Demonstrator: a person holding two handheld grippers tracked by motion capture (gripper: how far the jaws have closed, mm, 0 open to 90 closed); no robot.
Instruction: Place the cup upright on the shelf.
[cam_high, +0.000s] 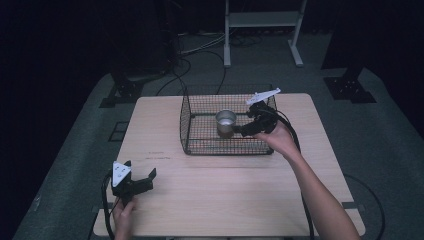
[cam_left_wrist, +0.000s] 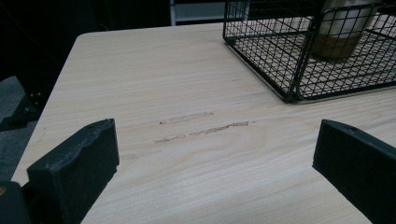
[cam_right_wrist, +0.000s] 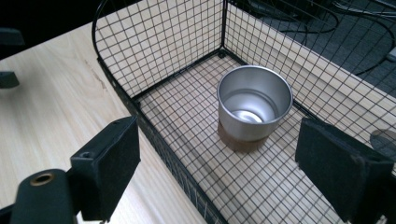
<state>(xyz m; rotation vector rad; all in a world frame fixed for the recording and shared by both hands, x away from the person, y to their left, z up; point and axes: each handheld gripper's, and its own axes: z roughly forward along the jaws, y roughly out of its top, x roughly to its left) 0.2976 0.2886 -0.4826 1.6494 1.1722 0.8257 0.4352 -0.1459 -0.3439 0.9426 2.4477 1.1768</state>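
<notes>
Standing on grey carpet (cam_high: 380, 145) in a dark room, pale wooden table (cam_high: 225, 195)

Lab or recording studio setup, not a home. Dark room, black walls or curtains all around, light falling mainly on one pale wood surface (cam_high: 220, 200) standing on grey carpet floor (cam_high: 380, 135). Black cables (cam_high: 192, 60) run loose across the carpet behind it. Black metal stand bases (cam_high: 350, 87) sit at the far left and right, likely rig or tripod feet. White metal frame legs (cam_high: 262, 30) of another bench or rack at the back. Surface is nearly bare, carrying a black wire basket (cam_high: 200, 130) with a metal cup (cam_high: 225, 120) inside. Staged data-collection station look.
</notes>
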